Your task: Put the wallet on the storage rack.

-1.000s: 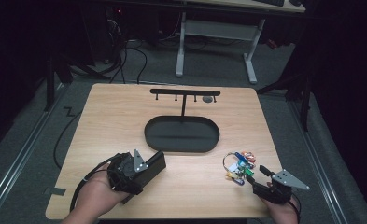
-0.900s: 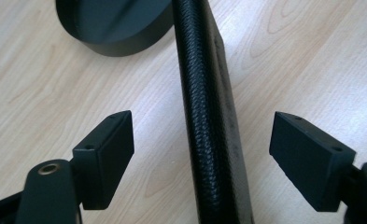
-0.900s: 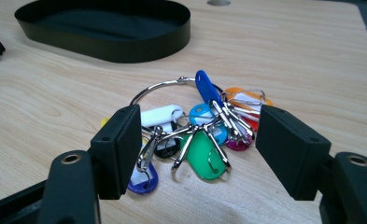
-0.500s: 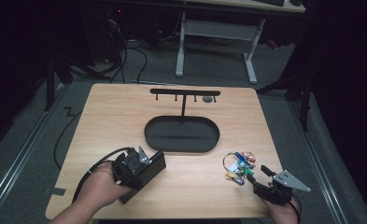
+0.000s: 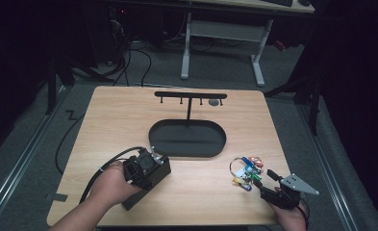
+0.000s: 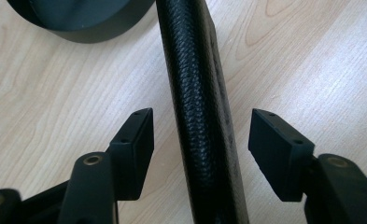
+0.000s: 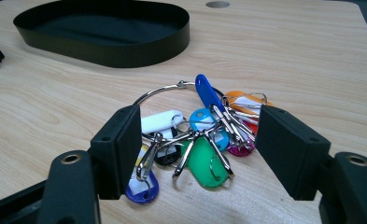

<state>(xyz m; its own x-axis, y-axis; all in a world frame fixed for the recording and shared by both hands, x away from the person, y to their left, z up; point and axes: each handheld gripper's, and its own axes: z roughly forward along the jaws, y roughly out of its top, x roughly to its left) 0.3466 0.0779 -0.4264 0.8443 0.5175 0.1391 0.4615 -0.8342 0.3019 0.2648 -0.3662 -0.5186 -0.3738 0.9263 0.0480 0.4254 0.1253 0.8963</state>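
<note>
A black, grain-textured wallet (image 6: 202,116) stands on edge on the wooden table (image 5: 206,202), near the front left, just in front of the oval black tray (image 5: 186,139); it looks light, stiffish and fairly grippy, best pinched across its flat sides near the middle. The left gripper (image 6: 197,144) straddles it, jaws half open and just closing, pads (image 6: 137,140) not yet touching. At front right, the right gripper (image 7: 197,154) rests with jaws wide around a ring of coloured key tags (image 7: 200,135), gripping nothing; loose and jangly, these are best taken by the ring. Since a second ago the left hand has slid forward and right; the right has kept still.
</note>
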